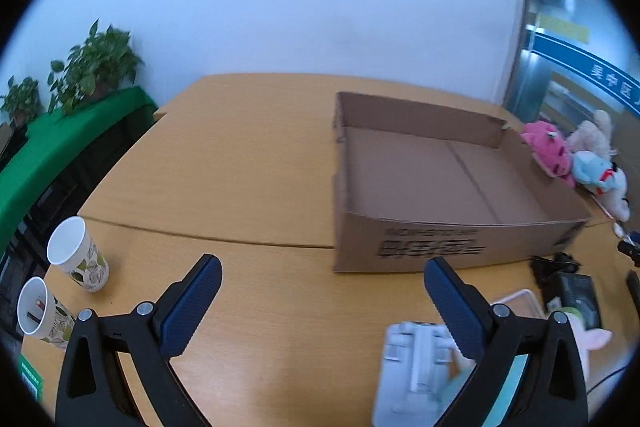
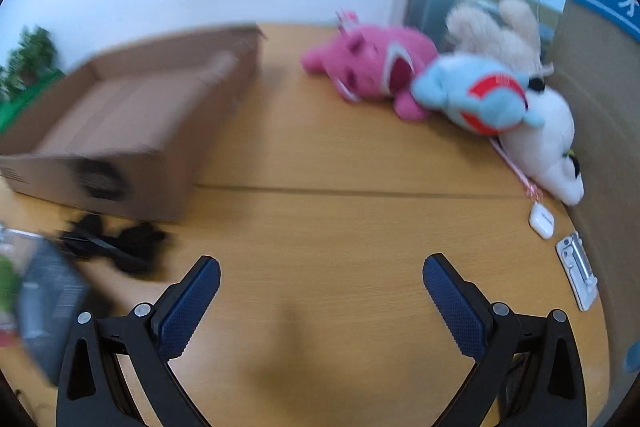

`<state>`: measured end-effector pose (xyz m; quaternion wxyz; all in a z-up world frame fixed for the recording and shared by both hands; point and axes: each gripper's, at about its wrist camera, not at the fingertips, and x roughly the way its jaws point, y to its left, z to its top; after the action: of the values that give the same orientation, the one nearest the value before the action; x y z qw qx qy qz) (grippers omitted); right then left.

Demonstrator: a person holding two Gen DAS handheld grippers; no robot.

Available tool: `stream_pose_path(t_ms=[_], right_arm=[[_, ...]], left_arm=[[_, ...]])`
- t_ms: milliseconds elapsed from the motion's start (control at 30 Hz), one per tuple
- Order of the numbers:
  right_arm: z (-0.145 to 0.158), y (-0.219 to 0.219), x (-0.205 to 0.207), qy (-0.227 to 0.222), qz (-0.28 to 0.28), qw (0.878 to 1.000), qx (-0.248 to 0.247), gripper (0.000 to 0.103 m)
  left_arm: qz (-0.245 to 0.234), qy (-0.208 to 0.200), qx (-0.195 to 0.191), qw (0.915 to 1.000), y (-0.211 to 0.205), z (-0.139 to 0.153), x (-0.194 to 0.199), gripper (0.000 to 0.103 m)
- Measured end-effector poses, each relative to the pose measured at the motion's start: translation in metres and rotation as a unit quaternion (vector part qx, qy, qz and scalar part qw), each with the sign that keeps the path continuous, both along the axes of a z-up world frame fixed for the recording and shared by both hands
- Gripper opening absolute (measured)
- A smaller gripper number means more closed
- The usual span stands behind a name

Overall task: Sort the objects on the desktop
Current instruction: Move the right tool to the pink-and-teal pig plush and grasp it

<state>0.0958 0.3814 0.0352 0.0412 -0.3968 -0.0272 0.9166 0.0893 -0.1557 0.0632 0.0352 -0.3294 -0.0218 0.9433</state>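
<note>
**Two empty grippers, box still bare, nothing picked yet**

Both grippers hover over the wooden counter (image 1: 248, 163) with jaws spread wide and nothing between them. Left gripper (image 1: 322, 281) faces the open cardboard box (image 1: 440, 183), which looks empty inside. Right gripper (image 2: 321, 281) faces bare wood, with the plush pile further off: pink plush (image 2: 368, 67), blue plush (image 2: 472, 95), beige plush (image 2: 496, 27) and white plush (image 2: 548, 143), bunched against the far right edge. They overlap each other.

Other loose items: white earbud case (image 2: 543, 221) and a white clip-like part (image 2: 578, 269) near the right edge, black cables (image 2: 116, 243) just in front of the box, two paper cups (image 1: 78, 255) at far left. Something white and blurred (image 1: 416, 371) sits low beside the left gripper; cannot tell what.

Judgement: sorting has not visibly started. Likely next is the right gripper going for a plush. Do it well by taking the top, free one first (blue looks to rest on the others), closing on a thick body part, not a limb or tag, then lifting clear before crossing to the box. Right view is motion-blurred, so slow down before closing.
</note>
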Motion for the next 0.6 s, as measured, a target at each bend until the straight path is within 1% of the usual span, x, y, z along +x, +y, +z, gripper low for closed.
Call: stream_pose_path(t_ms=[100, 167, 267, 300, 367, 433, 500, 600], right_arm=[[0.042, -0.035, 0.031, 0.041, 0.039, 0.998, -0.033, 0.103], [0.054, -0.065, 0.040, 0.051, 0.073, 0.995, -0.050, 0.103], [0.067, -0.120, 0.067, 0.075, 0.122, 0.988, -0.054, 0.103], [0.070, -0.134, 0.072, 0.080, 0.133, 0.986, -0.057, 0.103], [0.071, -0.166, 0.086, 0.087, 0.165, 0.980, -0.072, 0.103], [0.069, -0.192, 0.098, 0.087, 0.185, 0.976, -0.080, 0.103], [0.065, -0.211, 0.102, 0.086, 0.195, 0.974, -0.072, 0.103], [0.058, -0.237, 0.106, 0.075, 0.207, 0.974, -0.055, 0.103]], left_arm=[[-0.048, 0.033, 0.009, 0.9983, 0.031, 0.024, 0.031, 0.102], [-0.069, 0.048, 0.028, 0.9961, 0.047, 0.031, 0.048, 0.102], [-0.086, 0.059, 0.059, 0.9927, 0.063, 0.034, 0.061, 0.102], [-0.089, 0.064, 0.067, 0.9917, 0.068, 0.033, 0.065, 0.102], [-0.095, 0.071, 0.074, 0.9902, 0.075, 0.028, 0.069, 0.102], [-0.101, 0.078, 0.077, 0.9888, 0.088, 0.025, 0.081, 0.102], [-0.115, 0.076, 0.070, 0.9880, 0.098, 0.020, 0.085, 0.102], [-0.118, 0.067, 0.069, 0.9883, 0.102, 0.009, 0.091, 0.102]])
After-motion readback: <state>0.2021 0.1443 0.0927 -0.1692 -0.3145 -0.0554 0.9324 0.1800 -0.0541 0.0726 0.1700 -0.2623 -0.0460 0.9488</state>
